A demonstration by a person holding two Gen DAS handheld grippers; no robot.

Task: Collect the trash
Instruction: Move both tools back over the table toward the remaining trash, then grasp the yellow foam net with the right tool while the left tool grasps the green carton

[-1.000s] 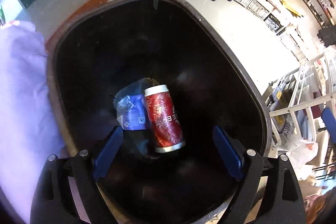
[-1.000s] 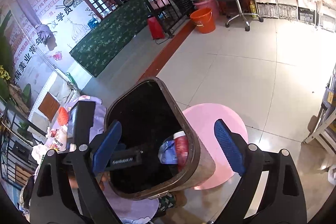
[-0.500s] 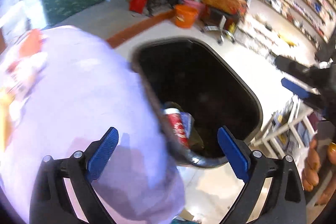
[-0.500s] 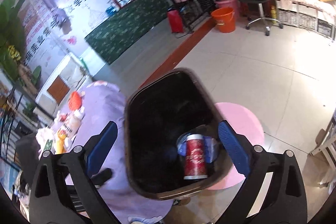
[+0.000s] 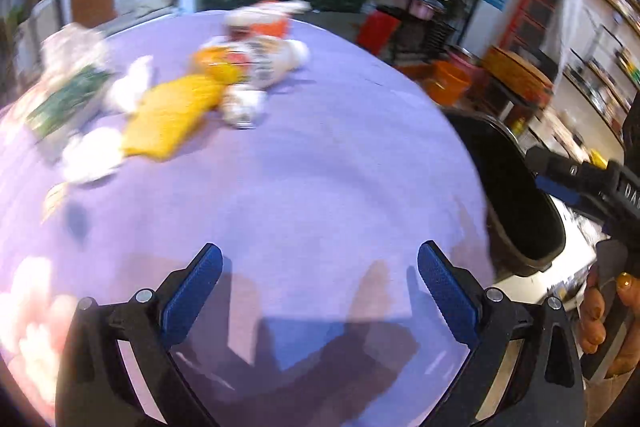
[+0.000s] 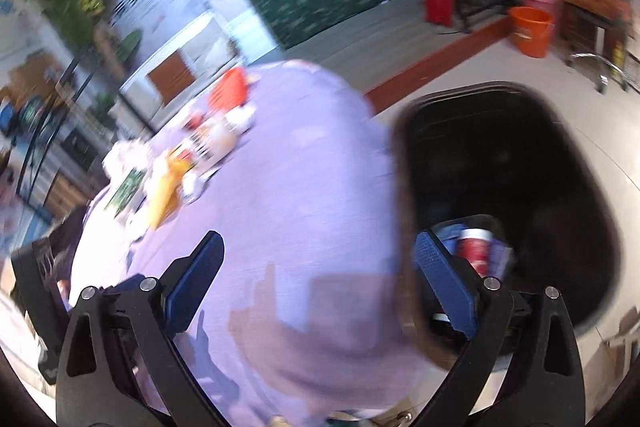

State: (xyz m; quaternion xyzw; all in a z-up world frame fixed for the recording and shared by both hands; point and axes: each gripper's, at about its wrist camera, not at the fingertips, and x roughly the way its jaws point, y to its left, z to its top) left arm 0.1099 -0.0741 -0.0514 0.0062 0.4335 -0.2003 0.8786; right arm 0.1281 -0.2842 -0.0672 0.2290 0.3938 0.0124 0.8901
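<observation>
From the left wrist view, the left gripper [image 5: 320, 283] hangs over the round table [image 5: 320, 167] with its lilac cloth, jaws spread wide and opening, nothing between them. On the far side of the table lies the heap of trash [image 5: 176, 95]: a yellow packet, white crumpled pieces, a white and orange bottle on its side, something green and white, all blurred. Just beside the table, on its right, stands the black bin [image 5: 512, 195], only partly in sight. Past the bin the right gripper [image 5: 560, 183] reaches in from the edge, with the person's hand [image 5: 600, 311] on its handle.

From the right wrist view, the right gripper [image 6: 320, 283] is released too, its fingers wide apart with only cloth and the bin's rim seen between them. The table [image 6: 300, 187] fills the middle, and the trash [image 6: 180, 163] sits at its far left side. The bin [image 6: 520, 167] stands touching or just beside the table on the right; low inside it lie a red can [image 6: 474, 251] and a blue wrapper [image 6: 450, 233].
</observation>
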